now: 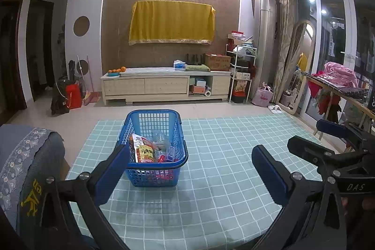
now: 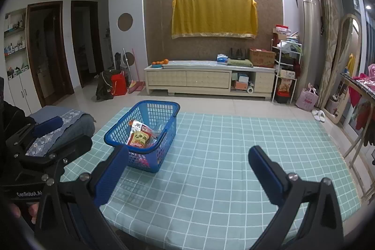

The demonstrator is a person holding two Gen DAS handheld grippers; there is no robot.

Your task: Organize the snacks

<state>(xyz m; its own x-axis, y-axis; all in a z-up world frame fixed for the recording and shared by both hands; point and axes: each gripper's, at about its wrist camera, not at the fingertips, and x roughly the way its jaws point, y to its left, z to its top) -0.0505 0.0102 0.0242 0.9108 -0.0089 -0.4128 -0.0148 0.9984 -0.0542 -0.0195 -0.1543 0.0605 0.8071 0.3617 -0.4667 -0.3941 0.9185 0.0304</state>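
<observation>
A blue plastic basket [image 1: 152, 176] stands on the teal checked tablecloth [image 1: 234, 144], toward the table's left side. Inside it lie a yellow and red snack packet [image 1: 145, 154], a white packet and some clear wrapped snacks [image 1: 161, 137]. My left gripper [image 1: 191, 163] is open and empty just short of the basket, its left finger overlapping the basket's near corner. In the right wrist view the basket [image 2: 152, 114] sits to the front left with the yellow packet [image 2: 139, 139] showing. My right gripper [image 2: 187, 165] is open and empty over bare cloth. Each gripper shows at the edge of the other's view.
A chair with a blue-grey flowered cover [image 1: 23, 168] stands against the table's left edge. A clothes rack [image 1: 339, 86] with pink cloth is off the right side. Beyond the table's far edge are tiled floor and a low TV cabinet [image 1: 164, 86].
</observation>
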